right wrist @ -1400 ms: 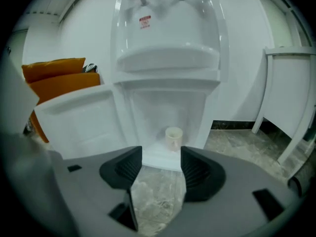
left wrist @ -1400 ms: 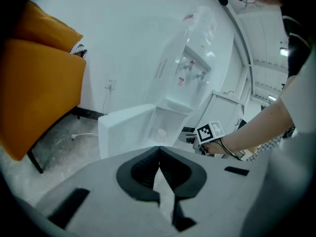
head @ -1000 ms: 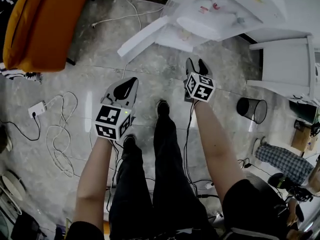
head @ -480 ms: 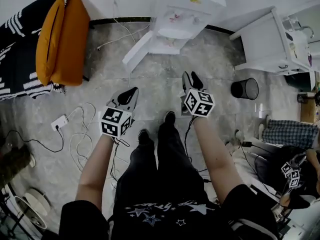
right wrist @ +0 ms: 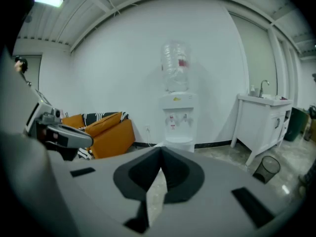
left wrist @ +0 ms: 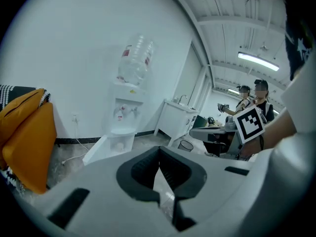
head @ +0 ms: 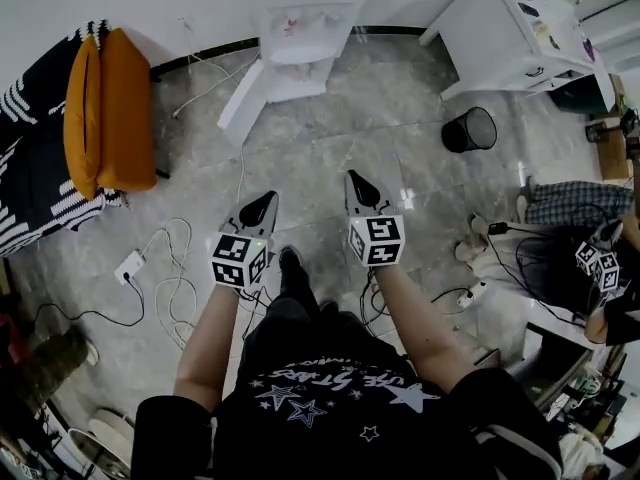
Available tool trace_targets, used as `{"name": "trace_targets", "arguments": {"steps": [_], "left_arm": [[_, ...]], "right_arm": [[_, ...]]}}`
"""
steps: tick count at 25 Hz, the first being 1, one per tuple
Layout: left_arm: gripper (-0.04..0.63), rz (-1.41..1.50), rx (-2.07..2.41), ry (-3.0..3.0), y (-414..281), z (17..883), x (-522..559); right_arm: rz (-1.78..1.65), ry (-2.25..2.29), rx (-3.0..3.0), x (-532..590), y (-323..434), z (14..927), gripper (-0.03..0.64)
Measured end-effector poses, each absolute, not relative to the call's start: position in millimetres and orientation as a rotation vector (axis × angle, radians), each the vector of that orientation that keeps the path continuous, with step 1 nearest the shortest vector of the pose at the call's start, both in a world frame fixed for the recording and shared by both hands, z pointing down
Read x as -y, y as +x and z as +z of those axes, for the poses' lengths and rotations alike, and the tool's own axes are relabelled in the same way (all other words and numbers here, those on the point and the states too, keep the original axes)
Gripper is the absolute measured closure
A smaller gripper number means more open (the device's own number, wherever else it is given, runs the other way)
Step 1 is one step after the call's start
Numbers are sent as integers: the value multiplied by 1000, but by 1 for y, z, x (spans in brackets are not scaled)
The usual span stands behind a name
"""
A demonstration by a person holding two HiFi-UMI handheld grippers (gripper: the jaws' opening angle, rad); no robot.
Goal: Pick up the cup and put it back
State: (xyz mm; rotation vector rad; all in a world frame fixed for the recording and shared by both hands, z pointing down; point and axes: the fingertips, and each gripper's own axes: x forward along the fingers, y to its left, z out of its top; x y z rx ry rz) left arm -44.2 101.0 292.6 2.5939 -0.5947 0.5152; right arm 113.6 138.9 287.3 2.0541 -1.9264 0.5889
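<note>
I cannot make out any cup in these views. A white water dispenser [head: 300,18] stands against the far wall with a clear bottle on top [right wrist: 175,65]; it also shows in the left gripper view [left wrist: 123,127]. Both grippers are held out above the floor, pointing toward it. My left gripper [head: 262,206] is shut, its black tips meeting with nothing between them. My right gripper [head: 357,183] has just been closing and is now shut, with nothing between its jaws.
The dispenser's lower door [head: 240,103] hangs open. Orange cushions [head: 110,108] lie at the left, a black waste bin [head: 468,128] and a white sink cabinet [head: 530,28] at the right. Cables and a power strip [head: 130,265] lie on the floor. Another person [head: 600,268] sits at the right.
Both grippers have risen and the view has pulled back from the floor, so the dispenser now sits farther up. The right gripper's jaws, apart earlier, have closed.
</note>
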Motion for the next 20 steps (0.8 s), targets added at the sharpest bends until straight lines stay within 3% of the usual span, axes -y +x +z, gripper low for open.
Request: {"name": "trace_targets", "arguments": {"steps": [12, 20], "left_arm": [[586, 478, 511, 2726, -2, 239, -203], [586, 440, 528, 2764, -19, 200, -272]], "right_arm": [[626, 2204, 1899, -279, 126, 240, 612], [491, 2152, 1977, -341, 100, 194, 612]]}}
